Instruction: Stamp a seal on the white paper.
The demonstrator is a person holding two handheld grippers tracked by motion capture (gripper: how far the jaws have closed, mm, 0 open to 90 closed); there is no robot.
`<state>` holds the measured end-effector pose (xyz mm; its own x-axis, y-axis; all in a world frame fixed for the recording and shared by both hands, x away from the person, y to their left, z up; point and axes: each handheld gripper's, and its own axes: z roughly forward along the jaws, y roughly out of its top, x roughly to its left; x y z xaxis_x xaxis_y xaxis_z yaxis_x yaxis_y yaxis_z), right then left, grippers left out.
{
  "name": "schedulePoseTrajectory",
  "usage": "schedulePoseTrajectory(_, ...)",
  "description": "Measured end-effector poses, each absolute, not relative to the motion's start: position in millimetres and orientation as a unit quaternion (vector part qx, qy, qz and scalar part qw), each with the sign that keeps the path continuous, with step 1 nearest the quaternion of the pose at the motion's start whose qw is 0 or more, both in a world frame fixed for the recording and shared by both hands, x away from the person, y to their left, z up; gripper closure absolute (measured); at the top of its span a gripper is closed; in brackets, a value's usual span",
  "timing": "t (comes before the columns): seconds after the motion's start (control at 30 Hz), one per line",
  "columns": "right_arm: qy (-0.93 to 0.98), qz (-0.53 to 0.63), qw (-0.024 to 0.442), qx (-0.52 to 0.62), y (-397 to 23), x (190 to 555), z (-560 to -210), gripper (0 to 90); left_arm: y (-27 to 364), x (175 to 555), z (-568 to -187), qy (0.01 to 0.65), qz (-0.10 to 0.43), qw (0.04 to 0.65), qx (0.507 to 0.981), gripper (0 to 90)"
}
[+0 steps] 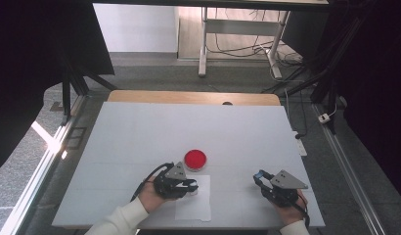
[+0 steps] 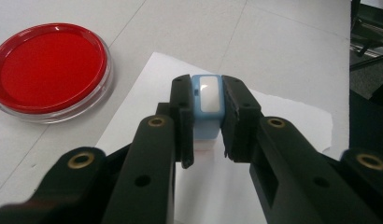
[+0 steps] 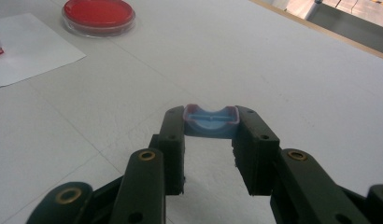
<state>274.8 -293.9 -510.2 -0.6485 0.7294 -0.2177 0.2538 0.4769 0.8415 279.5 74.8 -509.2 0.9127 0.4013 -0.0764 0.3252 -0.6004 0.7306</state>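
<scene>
My left gripper [image 1: 192, 186] [image 2: 207, 119] is shut on a small light-blue stamp [image 2: 207, 100] with a white top, held upright over a white sheet of paper [image 1: 193, 209] [image 2: 283, 123]. A round red ink pad [image 1: 195, 159] [image 2: 49, 70] [image 3: 98, 14] in a clear dish sits just beyond the sheet's far edge. Near the table's front right, my right gripper [image 1: 258, 177] [image 3: 211, 128] is shut on a blue cap [image 3: 211, 121] with a reddish rim, its hollow side facing up, just above the white tabletop.
The white tabletop [image 1: 140, 127] stretches bare toward the far wooden edge [image 1: 189, 97]. Beyond it stand a desk frame [image 1: 237, 29] and loose cables on the floor. Dark curtains hang at both sides.
</scene>
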Motion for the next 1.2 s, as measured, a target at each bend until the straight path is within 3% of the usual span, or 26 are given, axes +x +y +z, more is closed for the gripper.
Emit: schedulePoseTrajectory(1.2,0.809,0.413,0.289,0.302,-292.3,274.3,-510.0,64.8,62.8,272.8,-507.3,0.193,0.079,0.351,0.913,76.3)
